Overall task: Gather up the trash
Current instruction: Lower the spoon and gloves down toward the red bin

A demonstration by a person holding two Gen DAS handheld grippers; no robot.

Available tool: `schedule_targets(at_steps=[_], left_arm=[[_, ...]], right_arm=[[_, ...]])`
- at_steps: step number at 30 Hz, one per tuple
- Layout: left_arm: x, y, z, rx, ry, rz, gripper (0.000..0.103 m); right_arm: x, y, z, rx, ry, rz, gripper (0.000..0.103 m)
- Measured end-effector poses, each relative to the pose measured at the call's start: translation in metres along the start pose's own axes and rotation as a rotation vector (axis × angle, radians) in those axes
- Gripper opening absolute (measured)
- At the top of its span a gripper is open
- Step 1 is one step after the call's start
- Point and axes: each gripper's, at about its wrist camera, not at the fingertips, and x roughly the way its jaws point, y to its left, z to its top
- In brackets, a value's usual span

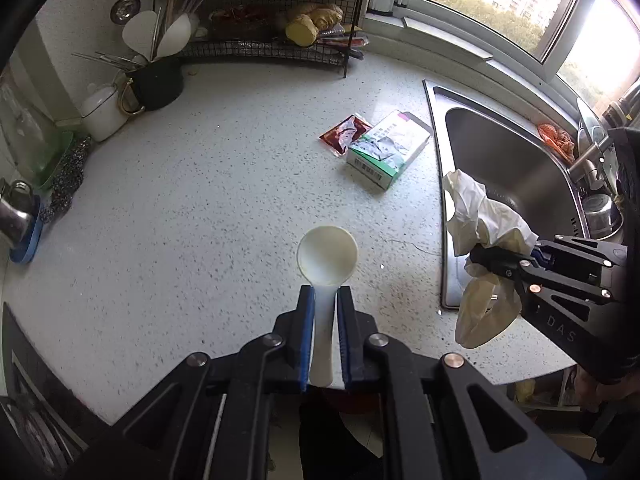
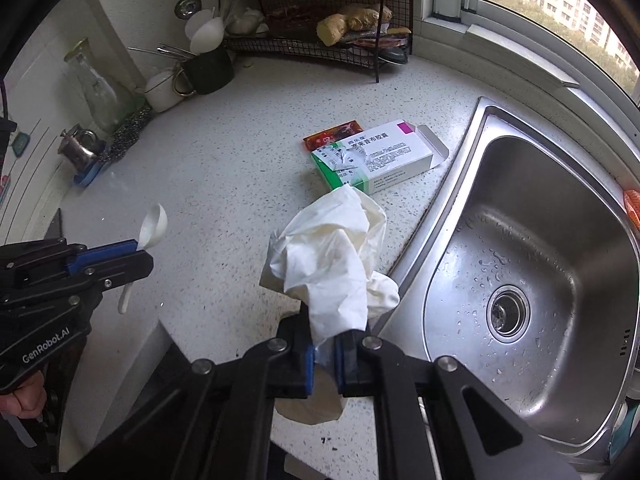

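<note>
Your left gripper (image 1: 324,296) points steeply down above the counter (image 1: 200,208), clamped on a white plastic spoon (image 1: 326,264), bowl forward. Your right gripper (image 2: 324,340), also angled down near the sink (image 2: 520,272), pinches a crumpled tissue (image 2: 328,248). A medicine box (image 2: 376,160) and red sachet (image 2: 332,134) lie on the counter beyond.

Speckled white counter (image 1: 200,184) under daylight from a window (image 1: 500,4) with apartment blocks outside. Steel sink (image 2: 520,240) at right; black wire rack (image 1: 272,40) in the tiled corner.
</note>
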Motion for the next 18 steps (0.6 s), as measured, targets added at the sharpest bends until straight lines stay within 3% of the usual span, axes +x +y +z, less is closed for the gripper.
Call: schedule_targets(at_steps=[18], left_arm=[[-0.08,-0.097,-0.131,-0.161,-0.098,0.115,0.01]], right_arm=[[-0.076,-0.004,-0.106,-0.198,-0.07,0.125,0.007]])
